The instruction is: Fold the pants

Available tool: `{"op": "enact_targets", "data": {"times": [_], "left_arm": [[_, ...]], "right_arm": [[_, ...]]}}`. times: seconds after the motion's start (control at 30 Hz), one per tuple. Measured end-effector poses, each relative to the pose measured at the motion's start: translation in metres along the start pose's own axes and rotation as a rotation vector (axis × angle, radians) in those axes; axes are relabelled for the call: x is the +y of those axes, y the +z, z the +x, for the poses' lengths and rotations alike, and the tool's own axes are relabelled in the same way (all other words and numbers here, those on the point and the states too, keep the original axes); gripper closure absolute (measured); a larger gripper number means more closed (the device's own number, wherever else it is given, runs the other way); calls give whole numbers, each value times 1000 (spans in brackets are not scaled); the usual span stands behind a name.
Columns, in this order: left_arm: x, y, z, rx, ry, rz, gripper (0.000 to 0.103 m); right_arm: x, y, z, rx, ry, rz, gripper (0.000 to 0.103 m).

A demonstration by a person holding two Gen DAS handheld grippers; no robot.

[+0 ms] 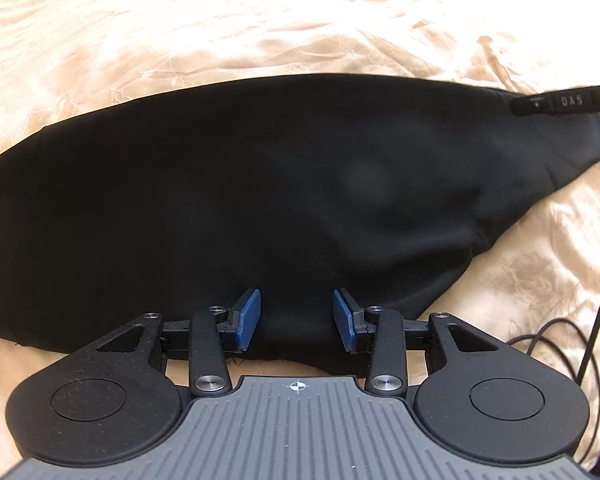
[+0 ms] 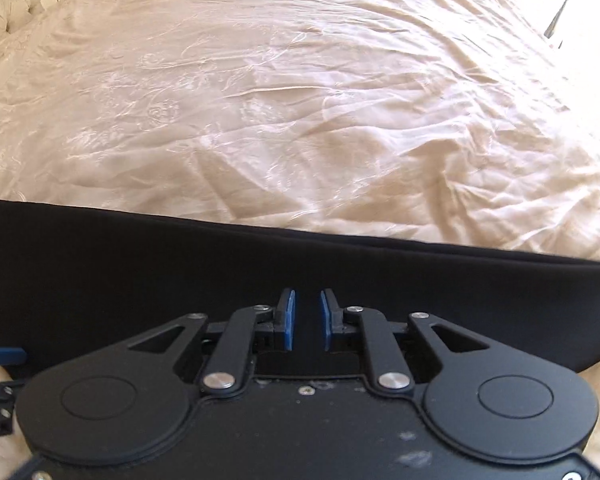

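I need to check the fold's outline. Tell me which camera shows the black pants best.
The left wrist view: the black pants lie nearly whole on the cream bedspread, far edge and right end visible beyond the left gripper. The right wrist view shows only a dark band of them, cut off at the left, behind the right gripper.

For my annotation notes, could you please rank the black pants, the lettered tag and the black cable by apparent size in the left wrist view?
1. black pants
2. black cable
3. lettered tag
Cable runs off-frame, so its rank is unsure.
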State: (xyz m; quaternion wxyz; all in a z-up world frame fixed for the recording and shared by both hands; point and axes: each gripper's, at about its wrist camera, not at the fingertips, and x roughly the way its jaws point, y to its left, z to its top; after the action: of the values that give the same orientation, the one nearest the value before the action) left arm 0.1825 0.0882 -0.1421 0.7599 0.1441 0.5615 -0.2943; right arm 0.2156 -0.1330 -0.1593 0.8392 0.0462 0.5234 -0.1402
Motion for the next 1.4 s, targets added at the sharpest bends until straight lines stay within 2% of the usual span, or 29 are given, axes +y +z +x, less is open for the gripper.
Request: {"op": "enact_targets", "data": {"times": [0.1,0.23,0.47,0.5,0.7,0.87,0.93,1.0,1.1,1.27,1.33,1.4], "left_arm": [[1,3,-4,-8,-3,-76,64],[-12,2,-13,-17,62,-128,64],[-64,-7,-23,-33,134,-250,64],[-62,-5,-34,-33,151,-262,64],[-99,-9,-44,-44,218,-324,64],[-112,-13,-59,-47,268,-357,64],[-114,-15,-60,-44,278,-375,64],[-117,-15,-58,-37,282,-386,64],[-121,-11,-50,-31,291,-372,64],[-119,5,-45,-32,279,-330,64],[-119,12,-43,-37,262,-306,64],[-118,20,-40,-46,245,-274,64]], "right_arm": [[-18,-3,-1,-23,-23,-115,83],[-37,-4,4,-48,9,-313,82],[-37,-7,7,-56,175,-686,79],[-37,-7,9,-60,201,-727,79],[-44,0,25,-59,303,-882,76],[-50,9,36,-8,386,-906,78],[-51,13,37,28,417,-891,100],[-53,14,33,22,430,-886,100],[-58,15,25,-42,401,-882,101],[-56,14,45,-15,359,-800,100],[-54,13,43,-23,341,-753,91],[-61,17,31,-53,340,-644,87]]}}
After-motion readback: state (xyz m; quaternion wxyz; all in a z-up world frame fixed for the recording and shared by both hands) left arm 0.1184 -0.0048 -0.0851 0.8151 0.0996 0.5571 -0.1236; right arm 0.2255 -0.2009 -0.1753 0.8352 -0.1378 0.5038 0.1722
